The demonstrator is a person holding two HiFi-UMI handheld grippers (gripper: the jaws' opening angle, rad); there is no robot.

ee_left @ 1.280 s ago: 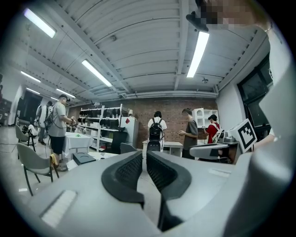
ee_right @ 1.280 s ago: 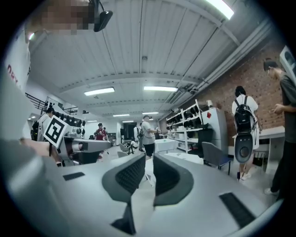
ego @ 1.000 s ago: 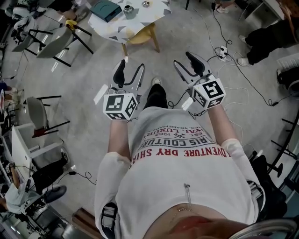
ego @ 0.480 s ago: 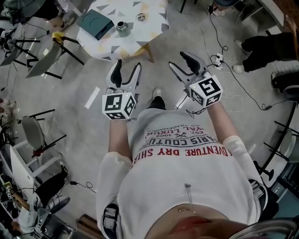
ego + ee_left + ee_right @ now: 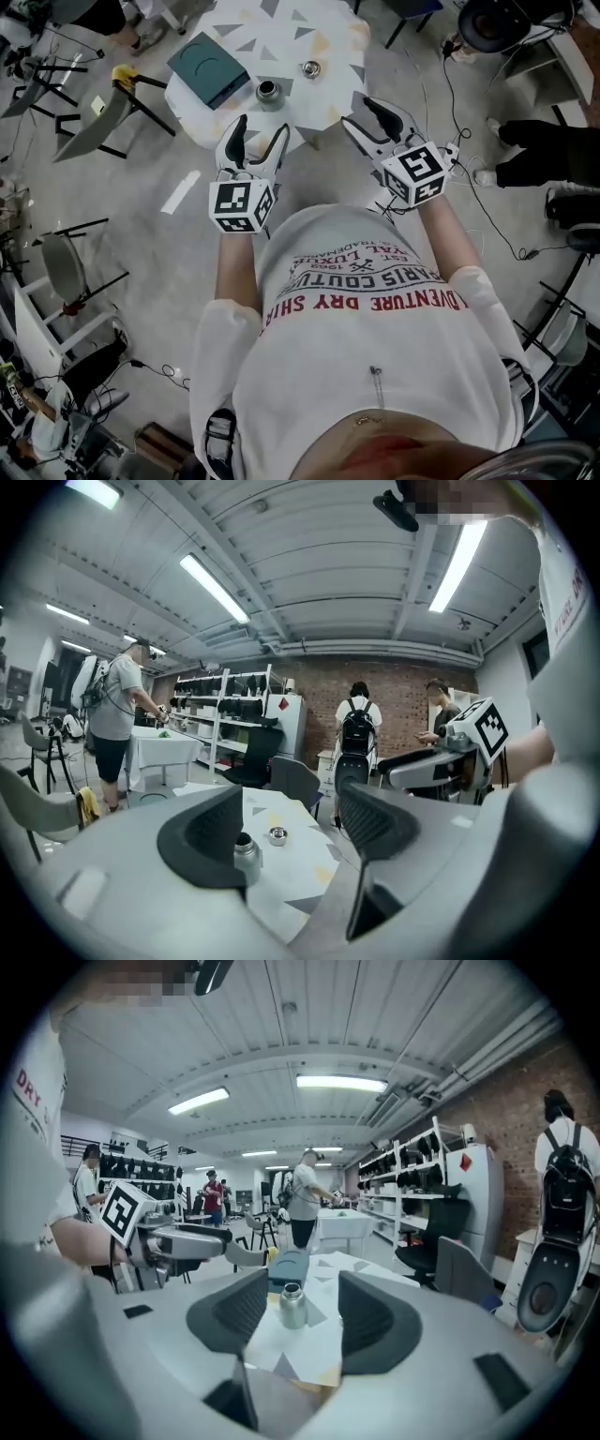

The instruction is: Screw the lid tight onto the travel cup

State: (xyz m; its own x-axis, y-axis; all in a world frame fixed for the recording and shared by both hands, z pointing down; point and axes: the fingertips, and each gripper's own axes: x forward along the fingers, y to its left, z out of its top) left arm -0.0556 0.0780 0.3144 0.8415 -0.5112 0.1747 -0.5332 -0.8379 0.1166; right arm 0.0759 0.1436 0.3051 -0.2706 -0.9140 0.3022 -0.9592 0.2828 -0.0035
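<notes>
The steel travel cup [image 5: 268, 91] stands upright and uncapped on the white table [image 5: 330, 37]. Its small round lid [image 5: 310, 67] lies apart, further back to the right. My left gripper [image 5: 255, 141] hovers at the table's near edge, just short of the cup [image 5: 246, 853], and its jaws have just been opening, with nothing between them. The lid [image 5: 277, 835] shows beyond the cup in the left gripper view. My right gripper [image 5: 375, 120] is open and empty at the table's near right corner. In the right gripper view the cup [image 5: 293, 1305] stands ahead, framed by the jaws but out of their reach.
A teal box [image 5: 208, 67] lies on the table left of the cup. Chairs [image 5: 103, 112] stand on the floor to the left, and cables [image 5: 487, 187] run across it to the right. Several people stand among shelves [image 5: 234, 705] further off.
Both grippers have travelled forward to the table. It was well ahead of them a second ago and its near edge now lies at their fingertips. The left jaws stand a little wider.
</notes>
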